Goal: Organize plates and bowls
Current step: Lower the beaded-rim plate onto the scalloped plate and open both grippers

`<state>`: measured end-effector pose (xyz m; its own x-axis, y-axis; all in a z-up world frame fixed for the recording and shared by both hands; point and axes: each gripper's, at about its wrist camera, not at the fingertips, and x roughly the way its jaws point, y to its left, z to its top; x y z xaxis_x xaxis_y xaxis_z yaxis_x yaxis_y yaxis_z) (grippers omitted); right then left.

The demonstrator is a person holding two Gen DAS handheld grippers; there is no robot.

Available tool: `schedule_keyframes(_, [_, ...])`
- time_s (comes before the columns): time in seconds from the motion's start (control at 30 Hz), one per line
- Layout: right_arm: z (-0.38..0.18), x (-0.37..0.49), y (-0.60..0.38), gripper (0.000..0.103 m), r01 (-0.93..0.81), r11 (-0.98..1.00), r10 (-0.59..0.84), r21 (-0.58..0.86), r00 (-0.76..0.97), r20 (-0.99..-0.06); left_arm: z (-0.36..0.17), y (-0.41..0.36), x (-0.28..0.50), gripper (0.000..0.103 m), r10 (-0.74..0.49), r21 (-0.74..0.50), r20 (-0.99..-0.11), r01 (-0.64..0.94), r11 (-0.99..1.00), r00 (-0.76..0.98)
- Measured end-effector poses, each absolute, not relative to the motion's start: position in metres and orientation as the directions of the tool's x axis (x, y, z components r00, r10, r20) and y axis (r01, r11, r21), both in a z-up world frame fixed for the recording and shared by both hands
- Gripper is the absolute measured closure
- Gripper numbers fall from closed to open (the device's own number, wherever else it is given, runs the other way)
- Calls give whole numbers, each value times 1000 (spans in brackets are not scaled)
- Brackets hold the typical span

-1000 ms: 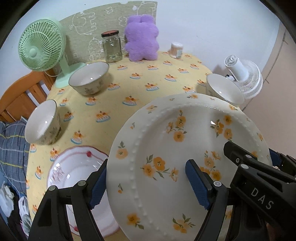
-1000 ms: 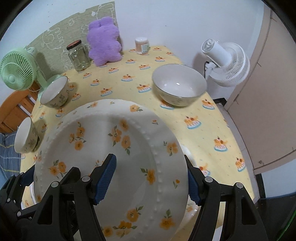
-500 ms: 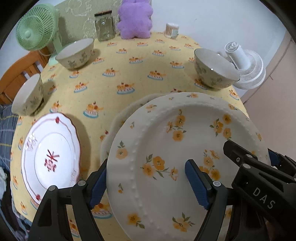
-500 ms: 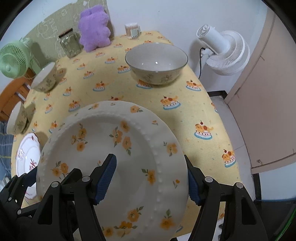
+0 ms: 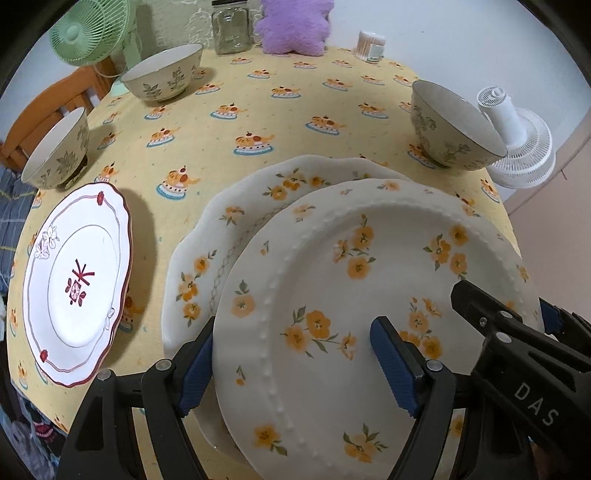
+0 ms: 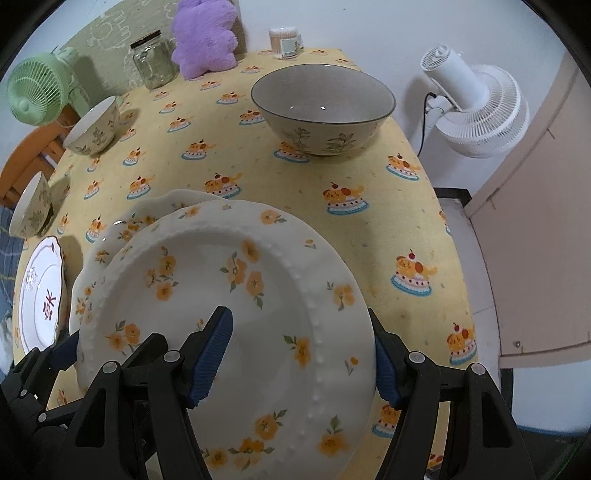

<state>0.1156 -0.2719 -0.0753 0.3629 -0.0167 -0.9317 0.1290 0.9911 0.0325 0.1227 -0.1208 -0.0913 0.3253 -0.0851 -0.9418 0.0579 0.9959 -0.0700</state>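
Two grippers, left gripper (image 5: 295, 365) and right gripper (image 6: 303, 358), are each clamping one flowered plate (image 5: 369, 295) by opposite rims. Beyond the fingers, one scalloped plate (image 5: 229, 236) is lying beneath it, one red-trimmed plate (image 5: 74, 280) is sitting left, three bowls (image 6: 321, 110) farther off.

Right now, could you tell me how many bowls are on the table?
3. One bowl stands at the right near the white fan, one at the back left beside the green fan, one at the left edge. None looks hidden.
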Motion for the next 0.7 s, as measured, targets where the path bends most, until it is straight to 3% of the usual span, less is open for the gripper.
schedule_keyframes(0.43, [-86, 119, -274, 35, 114, 992, 19, 62, 346, -938, -93, -124, 123, 21, -17, -7, -943, 32, 999, 332])
schedule_keyframes(0.7, [-81, 116, -270, 40, 82, 996, 12, 42, 345, -939, -91, -135, 122, 20, 77, 101, -938, 52, 994, 338])
